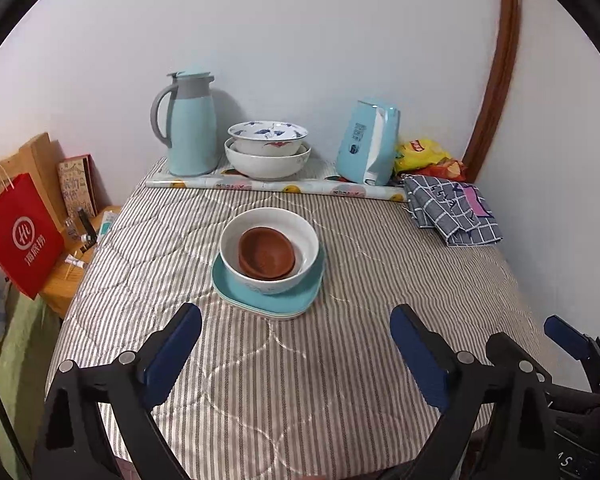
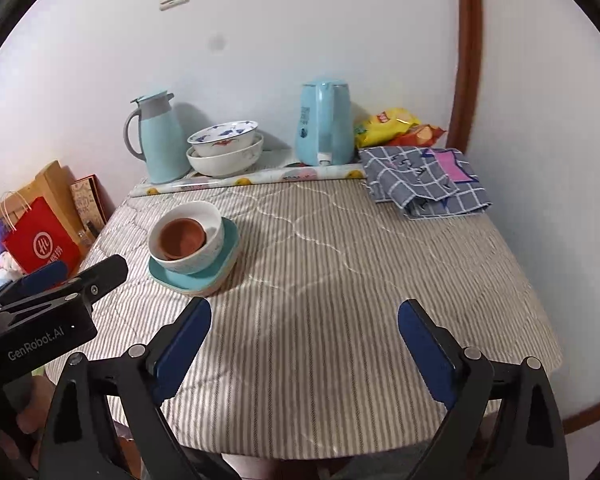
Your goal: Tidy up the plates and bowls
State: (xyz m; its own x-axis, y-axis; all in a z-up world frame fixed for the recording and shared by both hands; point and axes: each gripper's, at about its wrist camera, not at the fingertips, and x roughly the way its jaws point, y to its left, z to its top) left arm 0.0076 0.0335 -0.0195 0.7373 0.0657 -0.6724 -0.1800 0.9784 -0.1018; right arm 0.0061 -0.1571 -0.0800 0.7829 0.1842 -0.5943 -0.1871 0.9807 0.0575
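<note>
A white bowl [image 1: 305, 236] holding two nested brown bowls [image 1: 266, 252] stands on a small stack of teal plates [image 1: 260, 300] in the middle of the striped tablecloth [image 1: 340, 360]. In the right wrist view the same white bowl [image 2: 212, 236], brown bowls [image 2: 182, 234] and teal plates [image 2: 192, 278] lie to the left. At the back, a blue-patterned bowl [image 1: 268, 134] sits inside a larger white bowl [image 1: 268, 166]. My left gripper [image 1: 296, 314] is open just in front of the plates and holds nothing. My right gripper [image 2: 306, 307] is open over bare cloth to the right of the stack.
Against the wall stand a light-blue thermos jug [image 1: 188, 128], a light-blue tissue pack [image 1: 368, 144], snack bags [image 1: 424, 156] and a rolled patterned sheet [image 1: 276, 188]. A folded checked cloth [image 1: 452, 212] lies at the right. A red paper bag [image 1: 20, 236] stands off the table's left edge.
</note>
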